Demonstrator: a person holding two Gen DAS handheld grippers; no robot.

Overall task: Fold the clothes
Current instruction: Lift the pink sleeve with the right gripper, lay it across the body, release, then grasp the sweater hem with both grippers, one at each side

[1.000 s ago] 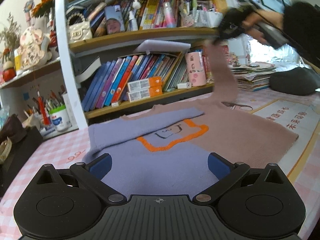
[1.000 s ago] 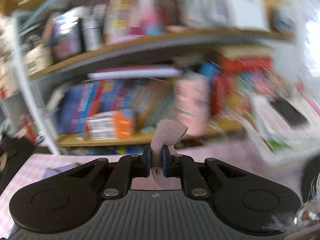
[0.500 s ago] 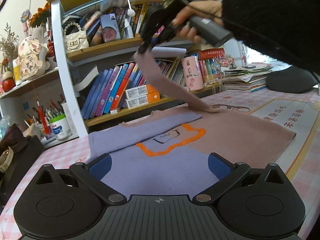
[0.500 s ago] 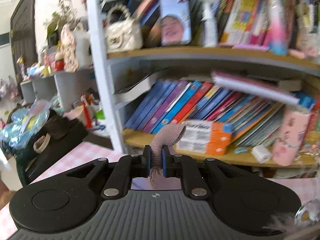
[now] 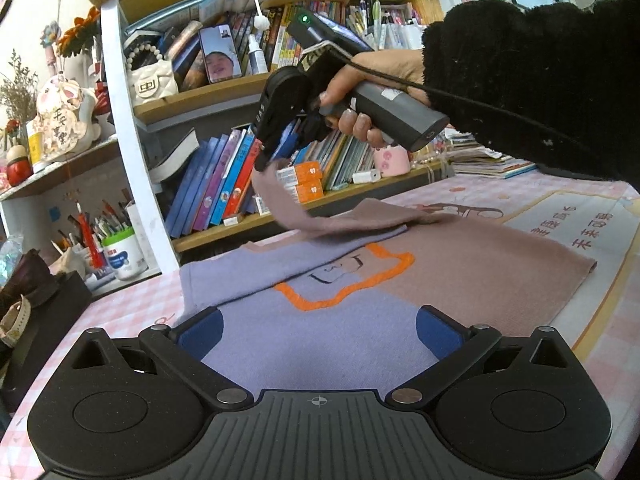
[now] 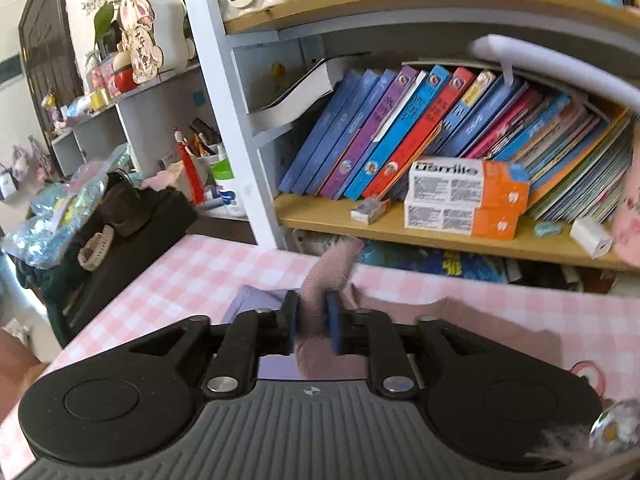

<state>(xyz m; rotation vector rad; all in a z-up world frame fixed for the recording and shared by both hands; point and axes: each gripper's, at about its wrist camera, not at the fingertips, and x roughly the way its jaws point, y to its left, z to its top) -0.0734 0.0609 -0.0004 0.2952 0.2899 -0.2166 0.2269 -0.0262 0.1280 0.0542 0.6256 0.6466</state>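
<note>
Lying flat on the pink checked surface (image 5: 132, 304), the sweater (image 5: 320, 320) fills the space just ahead of the left gripper (image 5: 318, 326). Its near half is lilac and its far half dusty pink, with an orange outline (image 5: 352, 276) across the chest. The left gripper's jaws stand wide apart over the lilac part, holding nothing. The lilac sleeve (image 5: 280, 268) is already laid across the chest.

Beyond it, the right gripper (image 5: 260, 164), held by a hand (image 5: 360, 92) in a fuzzy black sleeve (image 5: 540, 88), hangs above the far edge of the sweater. Its jaws are closed tight on the cuff of the pink sleeve (image 5: 304, 216), which slopes from the cuff down to the shoulder on the surface. In the right wrist view the pink sleeve (image 6: 320, 312) is bunched between the blue pads (image 6: 332, 320) of the right gripper (image 6: 314, 322), with the cuff sticking out in front.

Behind the surface stands a bookshelf (image 6: 400, 224) with a row of leaning books (image 6: 400, 136) and two stacked orange and white boxes (image 6: 464, 200). To the left sit a white tub of pens (image 5: 124, 256) and a black bag (image 6: 132, 232).
</note>
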